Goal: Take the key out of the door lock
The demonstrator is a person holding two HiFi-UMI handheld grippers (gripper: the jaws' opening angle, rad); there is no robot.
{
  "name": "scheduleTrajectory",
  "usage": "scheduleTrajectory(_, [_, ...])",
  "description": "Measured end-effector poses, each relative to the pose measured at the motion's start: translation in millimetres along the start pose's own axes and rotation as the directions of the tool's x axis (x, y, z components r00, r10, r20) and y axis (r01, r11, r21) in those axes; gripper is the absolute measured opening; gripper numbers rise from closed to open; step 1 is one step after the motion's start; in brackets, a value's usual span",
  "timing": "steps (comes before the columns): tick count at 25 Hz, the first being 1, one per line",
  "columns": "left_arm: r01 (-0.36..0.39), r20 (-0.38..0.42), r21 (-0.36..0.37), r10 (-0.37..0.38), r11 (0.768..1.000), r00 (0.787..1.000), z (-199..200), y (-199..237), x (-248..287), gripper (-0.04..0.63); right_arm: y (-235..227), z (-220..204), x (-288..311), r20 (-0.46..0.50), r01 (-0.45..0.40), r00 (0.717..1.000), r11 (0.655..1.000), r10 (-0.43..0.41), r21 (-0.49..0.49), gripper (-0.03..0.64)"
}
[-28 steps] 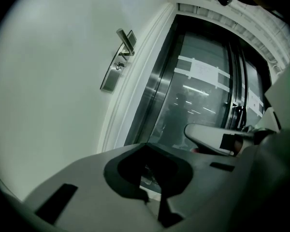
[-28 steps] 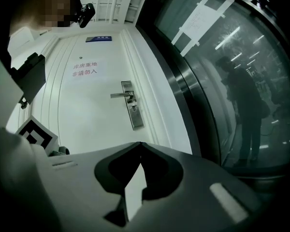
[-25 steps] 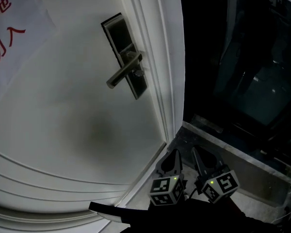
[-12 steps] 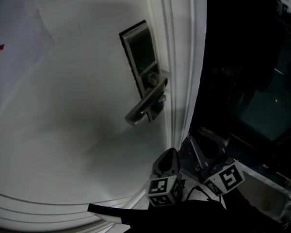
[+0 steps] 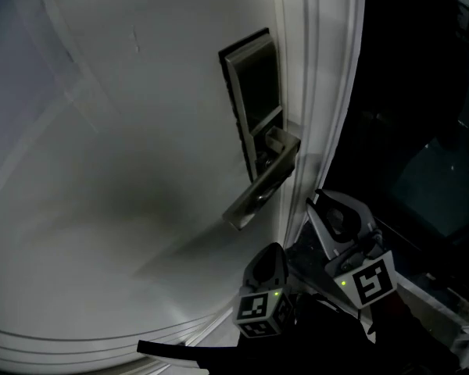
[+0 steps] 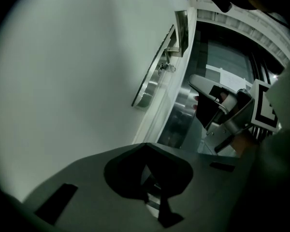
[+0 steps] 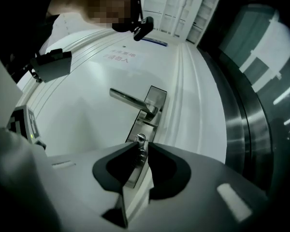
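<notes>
A small metal key sticks out of the steel lock plate below the lever handle on the white door. In the right gripper view my right gripper points at the key, jaws open by a narrow gap, with the key lined up just beyond the tips. The head view shows that gripper still a little short of the lock plate, and the handle hides the key. My left gripper hangs lower by the door edge, shut and empty. Its own view shows the key from the side.
The door's edge and frame run just right of the lock, with a dark opening and glass beyond. A paper notice is stuck higher up on the door. A metal threshold lies at the lower right.
The head view has swung so the lock now sits further right and lower in the picture. My right gripper has risen toward the lock plate. The left gripper has barely moved.
</notes>
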State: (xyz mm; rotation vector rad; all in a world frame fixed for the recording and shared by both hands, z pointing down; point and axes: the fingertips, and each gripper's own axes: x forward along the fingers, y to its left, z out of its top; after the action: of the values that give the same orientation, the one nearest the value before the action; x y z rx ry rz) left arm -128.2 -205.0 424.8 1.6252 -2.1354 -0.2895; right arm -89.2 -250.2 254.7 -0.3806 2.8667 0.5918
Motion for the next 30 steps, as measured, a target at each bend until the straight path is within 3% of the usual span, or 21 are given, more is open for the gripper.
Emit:
scheduleTrajectory(3, [-0.042, 0.029, 0.002, 0.042, 0.999, 0.999, 9.5, 4.7, -0.1, 0.000, -0.4, 3.2, 12.6, 0.007, -0.048, 0.999, 0.991, 0.049, -0.124, 0.039])
scheduleTrajectory(8, [-0.077, 0.088, 0.006, 0.076, 0.997, 0.993, 29.3, -2.6, -3.9, 0.000, 2.5, 2.0, 29.7, -0.021, -0.184, 0.983, 0.956, 0.184, -0.229, 0.060])
scheduleTrajectory(15, [-0.062, 0.175, 0.053, 0.052, 0.997, 0.983, 70.2, -19.3, 4.2, 0.000, 2.6, -0.8, 48.8, -0.035, -0.245, 0.967, 0.882, 0.253, -0.402, 0.066])
scheduleTrajectory(18, [-0.090, 0.219, 0.075, 0.072, 0.993, 0.973, 88.2, -20.7, 3.4, 0.000, 5.6, -2.0, 54.6, -0.037, -0.254, 0.963, 0.860, 0.265, -0.444, 0.066])
scheduleTrajectory(22, [-0.124, 0.269, 0.038, 0.110, 0.992, 0.957, 95.6, -16.4, 1.0, 0.000, 6.9, 1.5, 61.2, -0.010, -0.244, 0.962, 0.839, 0.273, -0.486, 0.066])
scheduleTrajectory(30, [-0.135, 0.282, 0.015, 0.125, 0.991, 0.951, 100.0, -13.8, 0.6, 0.000, 7.4, -1.2, 67.2, -0.015, -0.221, 0.967, 0.805, 0.255, -0.551, 0.059])
